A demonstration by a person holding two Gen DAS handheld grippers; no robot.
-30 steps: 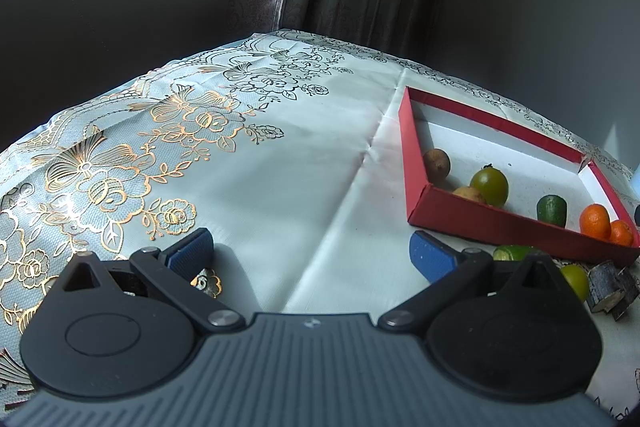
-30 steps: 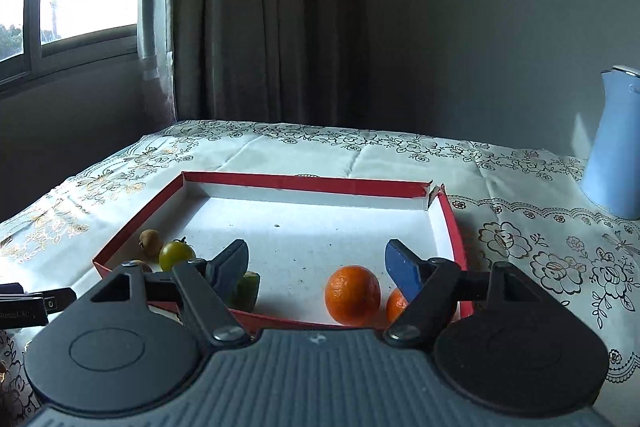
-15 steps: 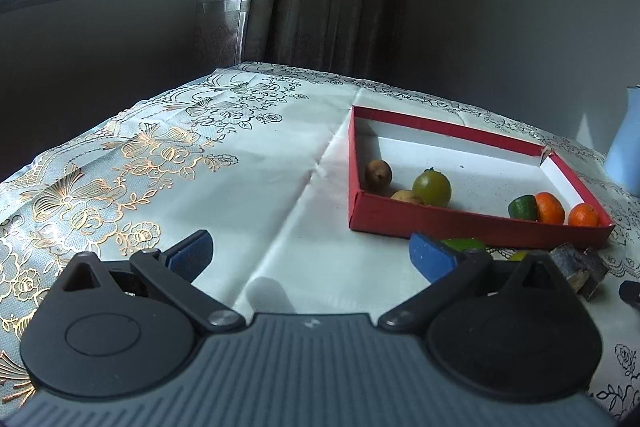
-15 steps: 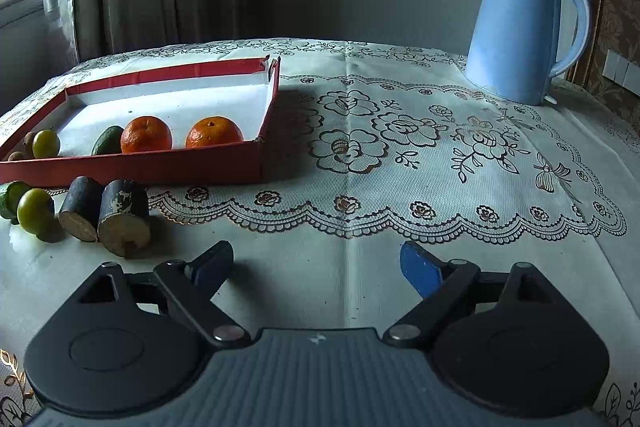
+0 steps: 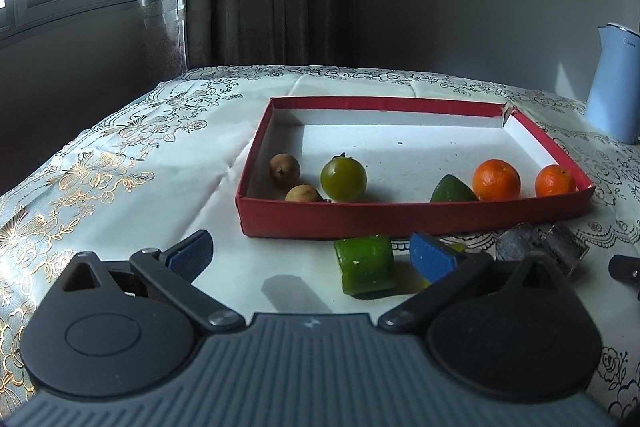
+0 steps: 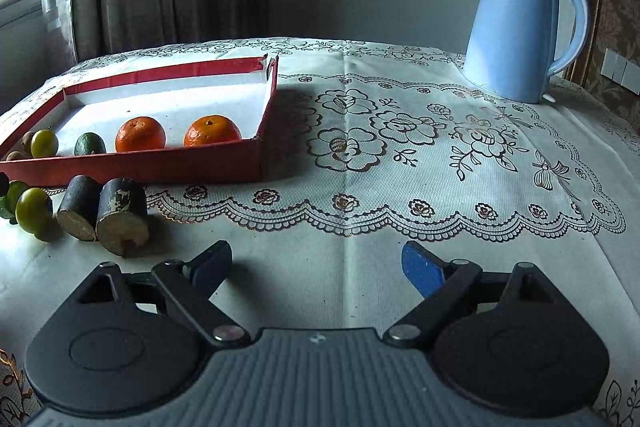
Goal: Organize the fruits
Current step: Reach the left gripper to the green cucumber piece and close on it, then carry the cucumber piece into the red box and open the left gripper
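A red tray (image 5: 412, 217) (image 6: 160, 165) holds two oranges (image 5: 496, 179) (image 6: 140, 134), a green round fruit (image 5: 343, 178), a dark green fruit (image 5: 452, 190) and two brown fruits (image 5: 285, 167). In front of the tray lie a green chunk (image 5: 365, 264), two dark cut pieces (image 6: 122, 215) (image 5: 538, 245) and a yellow-green fruit (image 6: 33, 207). My left gripper (image 5: 312, 255) is open and empty, low over the cloth, with the green chunk between its fingers. My right gripper (image 6: 318, 261) is open and empty, right of the dark pieces.
A light blue kettle (image 6: 524, 31) (image 5: 616, 83) stands at the back right on the flowered tablecloth (image 6: 400, 147). Curtains and a window lie behind the table. The table's left edge falls away beside the gold-patterned cloth (image 5: 80, 179).
My left gripper has swung right and moved in front of the tray, bringing the green chunk between its fingers. My right gripper has swung right away from the tray, then held nearly still.
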